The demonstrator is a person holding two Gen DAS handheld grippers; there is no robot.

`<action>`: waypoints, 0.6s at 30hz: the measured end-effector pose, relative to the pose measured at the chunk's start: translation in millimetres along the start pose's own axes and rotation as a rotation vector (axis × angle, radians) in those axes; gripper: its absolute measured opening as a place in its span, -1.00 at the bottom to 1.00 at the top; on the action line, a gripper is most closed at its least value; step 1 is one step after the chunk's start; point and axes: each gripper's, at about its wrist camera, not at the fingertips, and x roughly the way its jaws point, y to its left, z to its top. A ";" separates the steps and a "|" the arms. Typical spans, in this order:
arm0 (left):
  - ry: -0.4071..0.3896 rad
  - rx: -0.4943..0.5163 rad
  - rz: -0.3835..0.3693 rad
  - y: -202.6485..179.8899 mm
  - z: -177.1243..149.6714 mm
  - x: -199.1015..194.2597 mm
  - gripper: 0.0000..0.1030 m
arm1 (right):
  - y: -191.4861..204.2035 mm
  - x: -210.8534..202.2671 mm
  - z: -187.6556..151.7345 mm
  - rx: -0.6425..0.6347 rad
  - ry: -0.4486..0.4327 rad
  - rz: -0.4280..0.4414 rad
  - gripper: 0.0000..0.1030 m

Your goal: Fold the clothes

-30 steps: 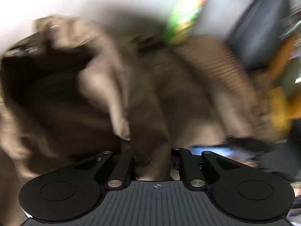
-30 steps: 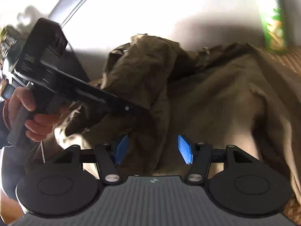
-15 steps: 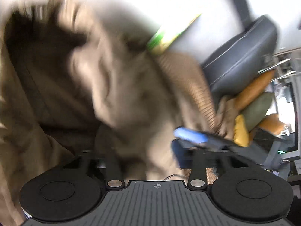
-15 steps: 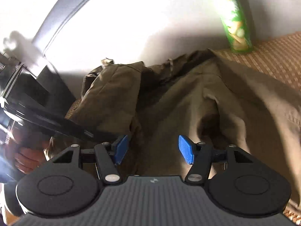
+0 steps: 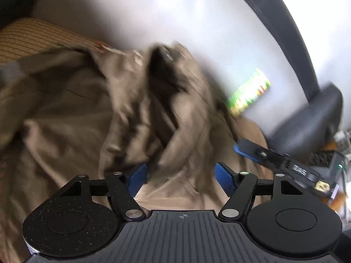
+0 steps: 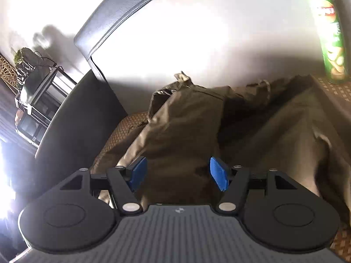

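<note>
An olive-brown garment [image 5: 76, 114] lies crumpled on a woven mat [image 5: 26, 37], with a raised fold near its middle. My left gripper [image 5: 181, 178] hovers over the garment's near part, jaws wide apart and nothing pinched between the blue pads; this view is motion-blurred. In the right wrist view the same garment [image 6: 182, 127] lies bunched ahead. My right gripper [image 6: 178, 173] is above it with its jaws opening; cloth shows below the gap, but the pads do not press it. My right gripper's blue pad [image 5: 243, 152] shows at the right of the left wrist view.
A green crisp tube [image 6: 331, 37] stands on the mat [image 6: 122, 131] by the white wall, also seen as the blurred tube [image 5: 250, 94]. A dark padded cushion [image 6: 79, 114] and grey leather edge [image 6: 122, 15] border the mat. A shelf unit [image 6: 37, 100] stands far left.
My left gripper let go of the fold it was pinching, opened wide and swung sideways with a roll. My right gripper rose and opened wider. The left gripper and hand left the right view.
</note>
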 end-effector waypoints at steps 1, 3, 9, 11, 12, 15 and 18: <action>-0.025 -0.050 0.030 12.4 -4.5 -5.4 0.58 | 3.7 3.0 2.1 -0.007 0.004 -0.007 0.49; -0.069 -0.144 0.106 37.0 -15.8 -15.8 0.57 | 9.7 10.0 1.7 -0.024 0.026 -0.037 0.51; -0.040 -0.172 0.232 60.8 -38.9 -3.7 0.55 | 30.0 22.8 -4.6 0.006 0.047 -0.021 0.52; -0.028 -0.168 0.214 58.4 -41.7 4.1 0.53 | 36.9 33.7 -5.0 0.020 0.044 -0.048 0.59; -0.029 -0.173 0.204 58.3 -43.6 6.6 0.53 | 39.6 40.6 -4.5 0.029 0.044 -0.071 0.62; -0.034 -0.198 0.179 58.5 -51.2 8.4 0.53 | 39.8 64.2 -8.7 0.032 0.083 -0.198 0.66; -0.032 -0.205 0.167 57.4 -54.9 18.3 0.53 | 26.1 77.7 -11.3 0.076 0.132 -0.145 -0.82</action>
